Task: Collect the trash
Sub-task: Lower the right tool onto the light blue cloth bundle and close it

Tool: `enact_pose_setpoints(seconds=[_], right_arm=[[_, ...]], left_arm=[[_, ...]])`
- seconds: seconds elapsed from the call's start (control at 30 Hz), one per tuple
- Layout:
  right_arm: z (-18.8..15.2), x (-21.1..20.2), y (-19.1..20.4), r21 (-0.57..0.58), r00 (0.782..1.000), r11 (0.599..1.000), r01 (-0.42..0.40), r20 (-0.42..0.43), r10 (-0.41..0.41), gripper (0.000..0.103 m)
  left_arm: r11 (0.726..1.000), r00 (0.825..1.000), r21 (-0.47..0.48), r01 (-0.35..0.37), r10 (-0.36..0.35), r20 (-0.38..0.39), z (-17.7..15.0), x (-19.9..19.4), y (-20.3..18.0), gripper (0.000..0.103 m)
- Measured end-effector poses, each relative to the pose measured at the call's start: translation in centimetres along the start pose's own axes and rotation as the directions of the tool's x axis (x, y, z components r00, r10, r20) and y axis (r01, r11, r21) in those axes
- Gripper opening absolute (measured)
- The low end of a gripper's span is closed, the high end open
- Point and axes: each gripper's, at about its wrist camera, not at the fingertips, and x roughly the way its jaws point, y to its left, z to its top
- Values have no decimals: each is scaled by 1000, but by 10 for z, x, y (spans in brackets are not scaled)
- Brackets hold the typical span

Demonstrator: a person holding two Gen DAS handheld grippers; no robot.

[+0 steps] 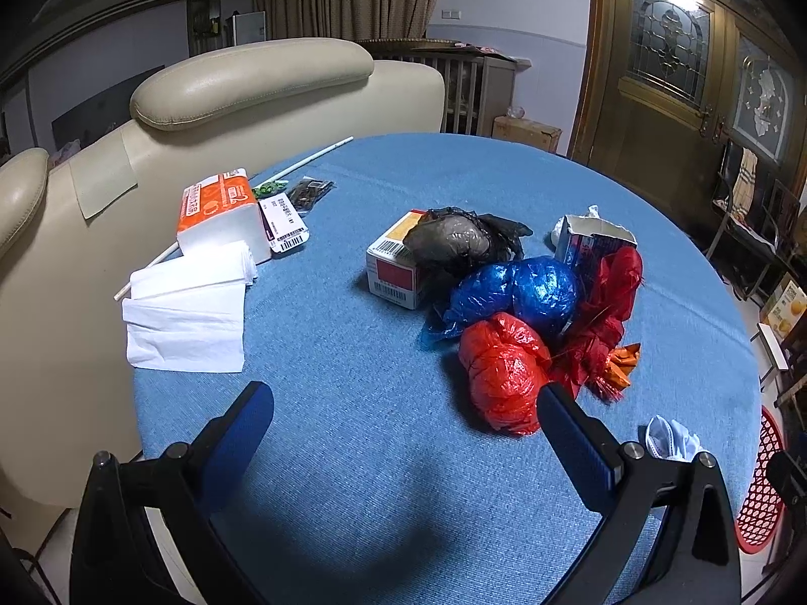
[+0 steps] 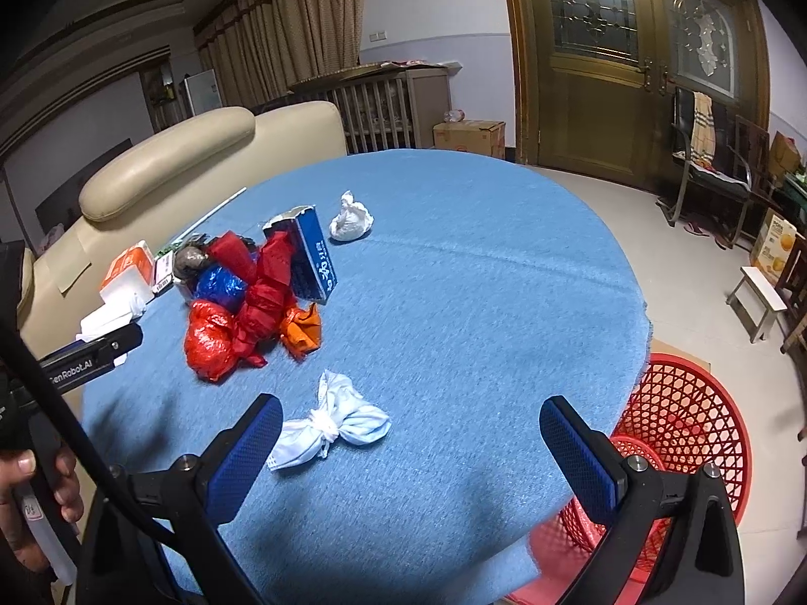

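Right gripper (image 2: 411, 421) spread wide, empty; knotted white bag (image 2: 335, 426) just beside its left finger, between the jaws. Left gripper (image 1: 406, 406) likewise spread, orange-red bag (image 1: 504, 370) touching its right finger.

The table (image 2: 479, 262) carries a cluster of knotted bags (image 1: 514, 322) at centre. A small carton (image 1: 393, 272) sits at the cluster's left, partly under 1 bag. A torn box (image 1: 595, 242) stands at the cluster's far right, touching it. At the far left edge lie a tissue pack (image 1: 222, 212) and, nearer, loose tissues (image 1: 186, 312) overhanging the edge; a thin rod (image 1: 302, 161) runs behind the pack. A sofa (image 1: 252, 80) stands beyond the table's left side. 1 knotted cloth bundle (image 2: 333, 428) lies near, apart from the cluster; another bundle (image 2: 350, 222) lies far, beside the torn box. A basket (image 2: 691, 433) stands on the floor, below the table's near right edge.
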Motion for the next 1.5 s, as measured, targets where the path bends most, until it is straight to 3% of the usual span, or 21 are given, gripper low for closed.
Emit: enact_pose_setpoints(seconds=[0.8,1.13,1.5], right_arm=[[-7,-3,16,-52,999,998,-34,-9,33,103],[-12,18,33,-99,994,992,-80,-77,72,103],[-12,54,50,-186,991,980,-68,-124,45,103]], left_arm=[[1000,1000,-16,26,-26,1,-2,-1,5,103],[999,999,-14,43,-43,-7,-4,0,6,103],[998,998,-26,51,-52,-38,-6,14,13,103]])
